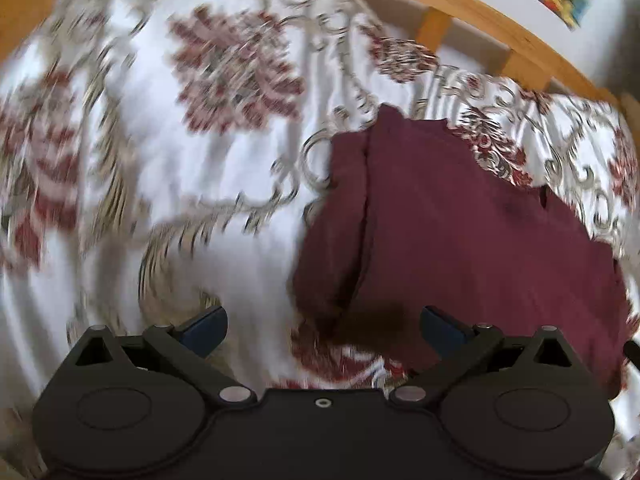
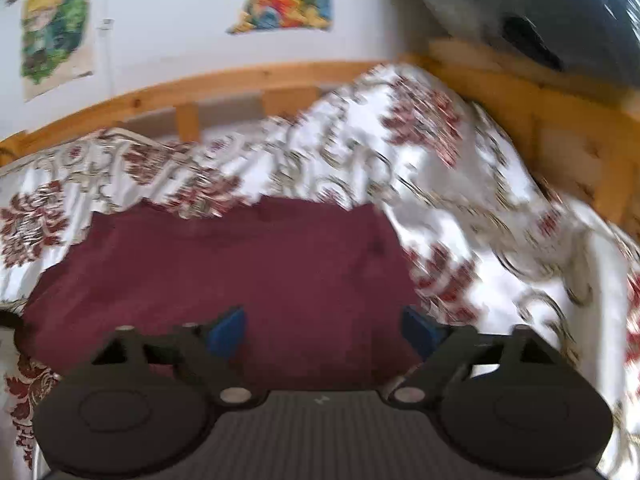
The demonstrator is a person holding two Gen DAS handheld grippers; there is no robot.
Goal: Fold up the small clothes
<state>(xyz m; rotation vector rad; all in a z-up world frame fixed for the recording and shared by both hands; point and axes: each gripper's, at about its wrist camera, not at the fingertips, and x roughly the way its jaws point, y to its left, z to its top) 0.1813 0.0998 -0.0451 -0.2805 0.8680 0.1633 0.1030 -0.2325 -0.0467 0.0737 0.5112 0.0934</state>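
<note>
One maroon garment (image 1: 460, 232) lies at about four o'clock in the left wrist view. One floral bedspread (image 1: 160, 140) is under it, and one wooden bed rail (image 1: 480, 4) runs past one o'clock. Two grippers: the left gripper (image 1: 324, 322) and the right gripper (image 2: 324, 330), each with two blue pads. Two colourful posters (image 2: 56, 28) hang at ten and twelve o'clock in the right wrist view, and one grey-blue plush (image 2: 540, 12) sits at two.

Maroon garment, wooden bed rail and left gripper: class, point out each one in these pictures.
maroon garment (image 2: 240, 272), right wrist view, middle of its flat cloth.
wooden bed rail (image 1: 460, 0), left wrist view, top bar.
left gripper (image 1: 324, 320), left wrist view, midway between its open fingertips.
</note>
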